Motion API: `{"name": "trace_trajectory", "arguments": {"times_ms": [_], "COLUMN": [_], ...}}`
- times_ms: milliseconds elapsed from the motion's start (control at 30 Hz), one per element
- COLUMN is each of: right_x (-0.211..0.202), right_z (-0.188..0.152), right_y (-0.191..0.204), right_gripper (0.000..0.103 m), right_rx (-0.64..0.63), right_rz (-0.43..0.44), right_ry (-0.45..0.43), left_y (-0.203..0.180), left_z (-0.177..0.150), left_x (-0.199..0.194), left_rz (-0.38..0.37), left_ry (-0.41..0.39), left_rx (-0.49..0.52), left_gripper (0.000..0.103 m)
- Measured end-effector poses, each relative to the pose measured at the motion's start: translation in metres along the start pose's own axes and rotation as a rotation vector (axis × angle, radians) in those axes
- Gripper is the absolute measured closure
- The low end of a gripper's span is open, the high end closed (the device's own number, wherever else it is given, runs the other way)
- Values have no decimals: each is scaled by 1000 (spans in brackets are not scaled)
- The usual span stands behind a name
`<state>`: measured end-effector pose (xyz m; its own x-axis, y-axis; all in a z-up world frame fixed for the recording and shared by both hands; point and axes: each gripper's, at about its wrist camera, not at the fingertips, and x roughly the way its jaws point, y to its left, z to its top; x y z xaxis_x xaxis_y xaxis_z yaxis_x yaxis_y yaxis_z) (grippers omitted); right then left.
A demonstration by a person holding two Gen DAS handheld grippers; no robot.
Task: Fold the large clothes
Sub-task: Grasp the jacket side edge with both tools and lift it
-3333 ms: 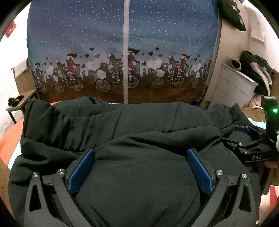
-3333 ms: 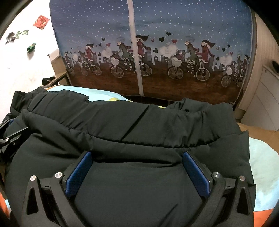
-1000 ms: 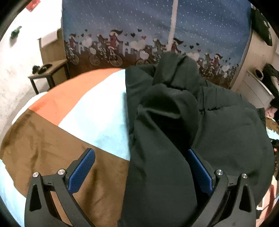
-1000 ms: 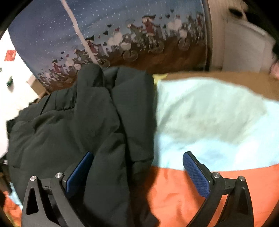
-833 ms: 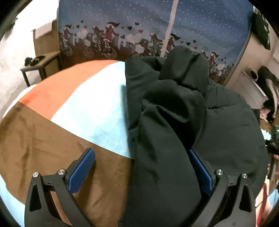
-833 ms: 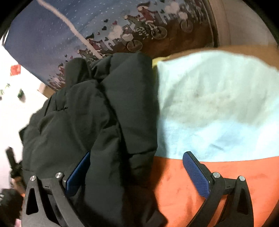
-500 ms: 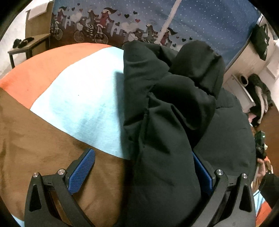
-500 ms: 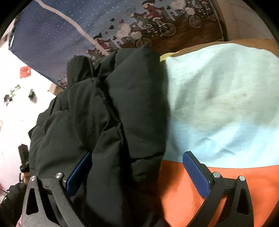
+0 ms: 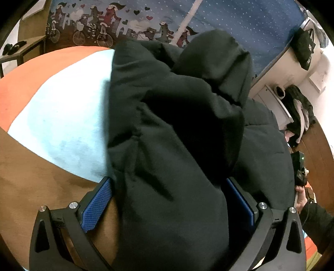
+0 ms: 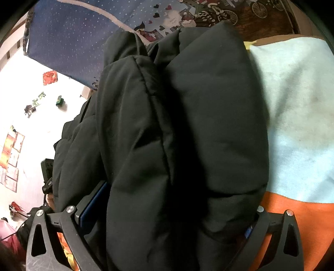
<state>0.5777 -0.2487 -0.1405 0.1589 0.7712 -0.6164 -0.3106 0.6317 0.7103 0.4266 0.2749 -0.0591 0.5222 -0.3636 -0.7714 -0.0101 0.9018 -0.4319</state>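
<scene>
Currently, the black jacket (image 9: 177, 146) is lying bunched on the bed (image 9: 58, 125), partly gathered rather than flat. The left gripper (image 9: 169, 200) and right gripper (image 10: 167, 210) are each straddling a thick fold with fingers (image 9: 96, 204) spread wide, not pinching. Judging by the lumpy pile, the folding is only partly done; flattening and final folds are remaining.

One black puffer jacket (image 9: 177, 146) fills the middle of both frames, lying on one striped blanket (image 9: 52, 125). Two grippers appear, the left gripper (image 9: 167, 204) and the right gripper (image 10: 167, 214). One cyclist-print curtain (image 9: 229, 18) spans the top.
</scene>
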Motion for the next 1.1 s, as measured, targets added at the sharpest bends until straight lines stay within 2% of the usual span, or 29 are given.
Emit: {"name": "trace_trajectory", "arguments": {"times_ms": [367, 500, 633, 700, 800, 967, 1100], "right_x": [6, 6, 8, 8, 6, 3, 1], "right_z": [-2, -2, -4, -6, -10, -16, -16], "right_y": [0, 3, 22, 30, 38, 52, 64], "right_gripper": [0, 0, 0, 3, 13, 39, 56], "right_rx": [6, 14, -49, -83, -111, -131, -156], "right_rz": [-51, -79, -170, -207, -239, -285, -335], "right_ry": [25, 26, -1, -18, -41, -71, -84], "left_y": [2, -2, -22, -30, -34, -34, -43], "left_z": [11, 12, 8, 6, 2, -3, -4], "left_x": [17, 16, 17, 15, 13, 7, -1], "left_rz": [-13, 29, 122, 167, 200, 217, 239], "left_ry": [56, 53, 39, 26, 11, -11, -33], "left_rx": [-53, -54, -43, -29, -34, -67, -50], "left_gripper": [1, 2, 17, 24, 36, 56, 70]}}
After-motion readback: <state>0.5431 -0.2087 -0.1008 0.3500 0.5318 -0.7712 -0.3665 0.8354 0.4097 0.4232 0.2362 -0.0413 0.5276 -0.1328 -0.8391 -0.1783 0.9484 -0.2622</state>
